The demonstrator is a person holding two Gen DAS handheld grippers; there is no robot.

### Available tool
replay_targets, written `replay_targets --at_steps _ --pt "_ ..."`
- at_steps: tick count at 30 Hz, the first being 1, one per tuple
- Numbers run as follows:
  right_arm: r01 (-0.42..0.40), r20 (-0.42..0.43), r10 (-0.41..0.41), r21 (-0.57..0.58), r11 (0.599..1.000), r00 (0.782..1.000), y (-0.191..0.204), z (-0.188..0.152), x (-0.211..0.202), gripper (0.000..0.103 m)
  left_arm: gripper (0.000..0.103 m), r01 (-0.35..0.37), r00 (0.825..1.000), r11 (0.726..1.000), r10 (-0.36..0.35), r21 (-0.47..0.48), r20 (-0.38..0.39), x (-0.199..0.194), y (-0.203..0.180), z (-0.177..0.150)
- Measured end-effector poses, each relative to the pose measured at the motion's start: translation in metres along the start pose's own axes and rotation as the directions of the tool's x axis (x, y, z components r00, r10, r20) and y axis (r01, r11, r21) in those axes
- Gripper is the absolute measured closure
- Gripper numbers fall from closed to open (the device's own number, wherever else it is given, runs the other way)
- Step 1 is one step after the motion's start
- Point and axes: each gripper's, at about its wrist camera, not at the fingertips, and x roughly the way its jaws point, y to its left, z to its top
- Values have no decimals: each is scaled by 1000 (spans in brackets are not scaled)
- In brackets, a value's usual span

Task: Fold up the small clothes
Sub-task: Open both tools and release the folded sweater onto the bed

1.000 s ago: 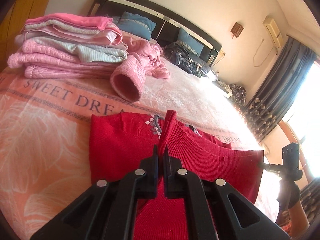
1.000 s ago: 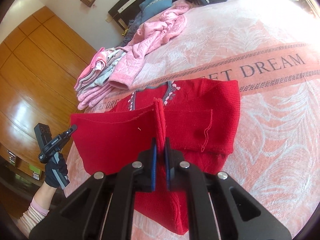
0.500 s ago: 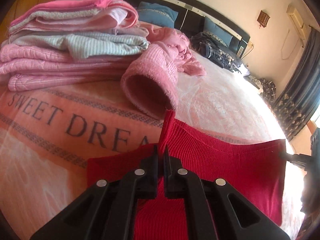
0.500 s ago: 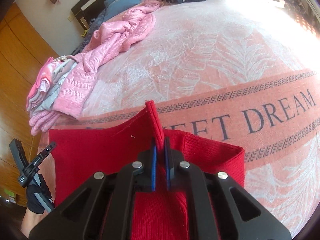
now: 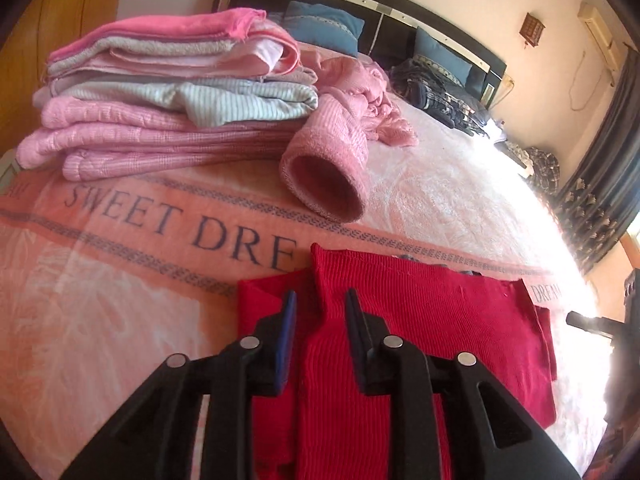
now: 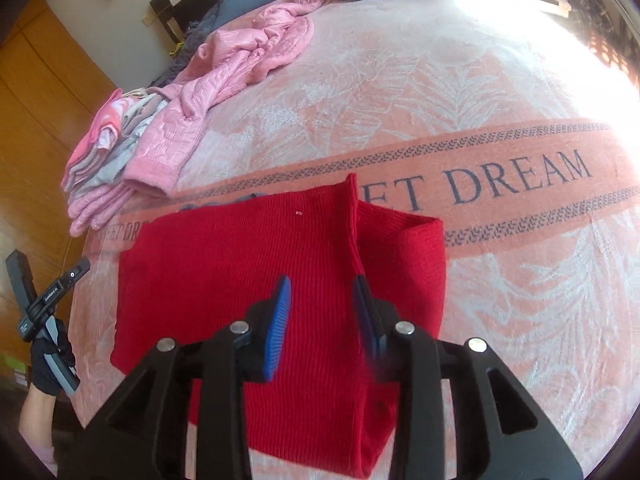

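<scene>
A red knit sweater (image 5: 420, 320) (image 6: 240, 272) lies folded over on the peach bedspread (image 5: 100, 280) (image 6: 520, 280), its lower half laid up over the top. My left gripper (image 5: 320, 308) is open just above the sweater's left corner, where a ridge of fabric stands between the fingers without being clamped. My right gripper (image 6: 322, 292) is open over the right corner, and a raised fold brushes its right finger. The other hand-held gripper (image 6: 48, 292) shows at the left edge of the right wrist view, in a gloved hand.
A stack of folded pink and grey clothes (image 5: 160, 104) (image 6: 104, 168) sits at the bed's left side. An unfolded pink sweater (image 5: 340, 152) (image 6: 248, 64) sprawls behind, its sleeve cuff near the red one. Dark plaid clothes (image 5: 440, 92) lie by the headboard (image 5: 360, 4).
Both grippers carried the sweater's hem forward over its top and came down to the bed. Both then went from shut on the hem to open, letting the fabric go.
</scene>
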Motion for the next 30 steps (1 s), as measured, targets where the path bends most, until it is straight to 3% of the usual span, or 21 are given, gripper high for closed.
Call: replay_targets --at_steps 4,9,15,17,20,24,30 --pt "-23 -97 18 -55 998 995 1 -63 -24 62 66 53 995 998 -49 46 -87 -41 -13 -53" --pt "-59 -124 53 -47 997 991 -12 -116 -14 61 65 96 990 995 -93 20 -101 -37 -21 -97" --pt "-120 -154 118 0 993 981 -20 -118 18 65 65 117 985 993 -115 12 -125 -1 -27 -102" --pt "-111 -179 109 -3 994 978 -19 -115 25 98 65 114 982 993 -112 4 -154 14 -27 -106" --pt "-155 -176 156 21 988 972 -20 -115 18 99 65 122 973 993 -121 -8 -197 29 -25 -116" --pt "-131 -176 125 -20 991 976 -24 -120 -2 100 65 132 973 990 -121 46 -198 28 -24 -121" --pt "-109 -220 112 28 994 969 -43 -134 21 100 65 147 971 989 -141 16 -193 30 -18 -124"
